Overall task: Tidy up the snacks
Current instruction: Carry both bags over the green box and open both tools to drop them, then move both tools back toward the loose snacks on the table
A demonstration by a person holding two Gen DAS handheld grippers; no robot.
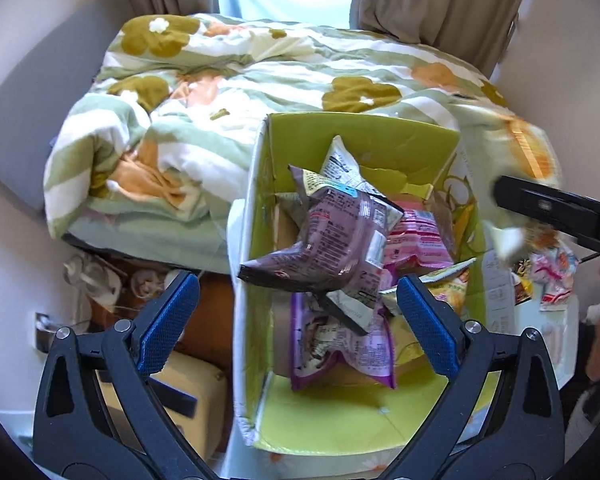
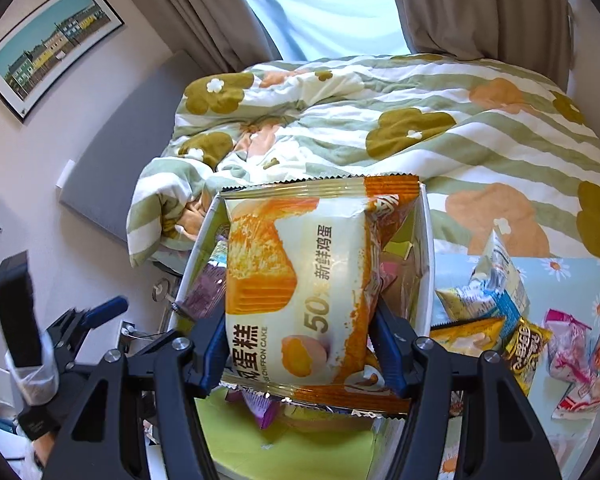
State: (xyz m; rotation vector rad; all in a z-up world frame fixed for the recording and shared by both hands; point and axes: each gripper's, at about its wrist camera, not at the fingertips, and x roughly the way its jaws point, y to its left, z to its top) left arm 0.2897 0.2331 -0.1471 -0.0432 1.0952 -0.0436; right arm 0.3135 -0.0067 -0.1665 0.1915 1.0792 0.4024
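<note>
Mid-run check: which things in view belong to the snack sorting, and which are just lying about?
Job:
- green box
- purple packet above it
- chiffon cake packet in right gripper
- loose snack packets beside the box
- left gripper, open

Lying about:
- floral duvet
- curtains
- framed picture

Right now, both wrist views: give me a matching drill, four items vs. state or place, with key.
Items:
1. left gripper
2. right gripper
3. purple snack packet
4. box

States:
A. clamped on the chiffon cake packet
B. green inside, holding packets
C. jaws wide, nothing gripped
D. lying on top of the pile in the box

Pairs: 1-C, 2-A, 3-D, 4-B
</note>
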